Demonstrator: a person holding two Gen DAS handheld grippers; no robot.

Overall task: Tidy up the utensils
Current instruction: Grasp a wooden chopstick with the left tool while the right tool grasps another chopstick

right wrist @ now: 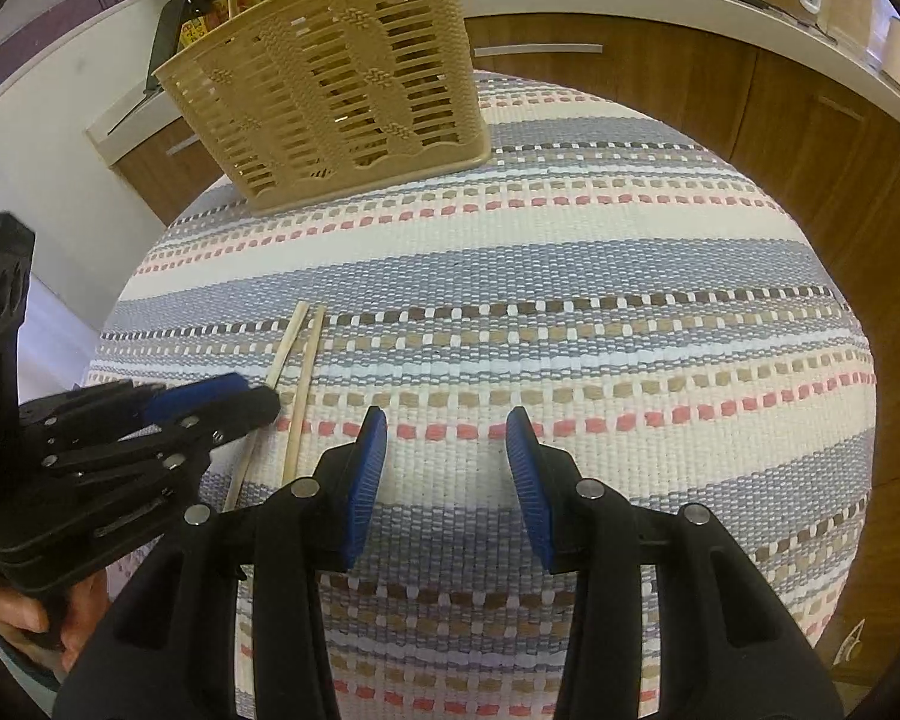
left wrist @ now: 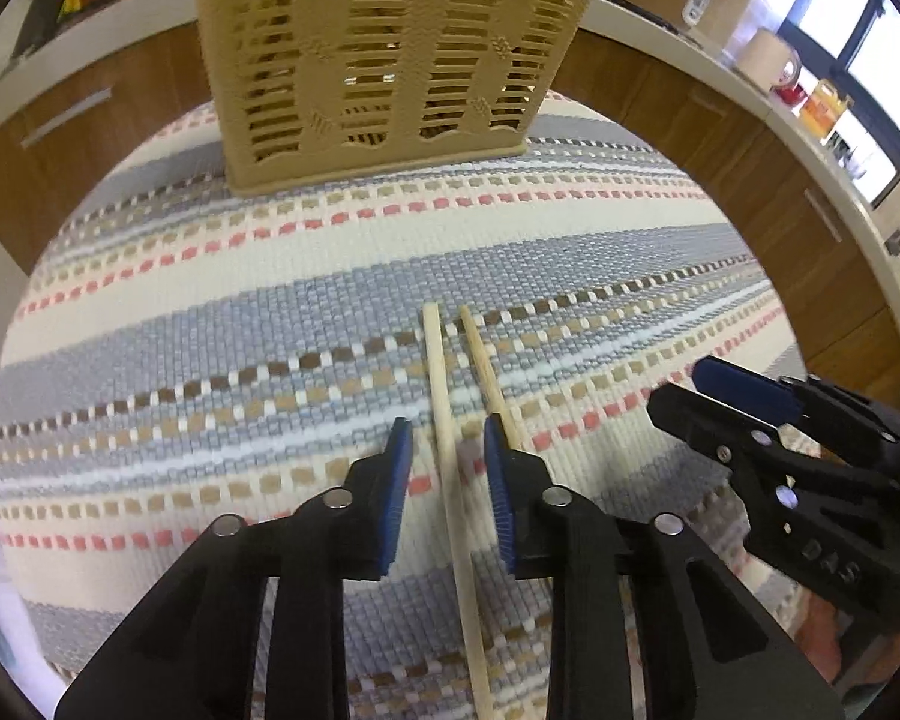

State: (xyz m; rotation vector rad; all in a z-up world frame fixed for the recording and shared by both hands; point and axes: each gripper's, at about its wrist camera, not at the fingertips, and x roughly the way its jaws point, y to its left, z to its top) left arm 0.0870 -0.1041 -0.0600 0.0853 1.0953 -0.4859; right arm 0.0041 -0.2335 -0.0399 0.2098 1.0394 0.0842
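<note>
Woven striped mat [left wrist: 210,312] is covering the table; tan slotted basket [left wrist: 384,60] is standing upright near its far edge, left of centre.

Two wooden chopsticks [left wrist: 444,420] are lying side by side on the mat, roughly mid-mat, running from the near edge toward the basket, tips slightly splayed apart.

Left gripper [left wrist: 448,441] is straddling them: one stick is sitting between the blue pads [left wrist: 399,480], the other is passing beside or under the right pad. Jaws are narrowly parted, not yet pressing on wood.

Right gripper [right wrist: 447,450] is hovering over bare mat just right of the sticks, jaws spread, holding nothing.

Handling judgement: sticks are looking light, stiff, smooth and thin, likely to roll or scissor apart. Best taken together near mid-length, pinched across both.
</note>
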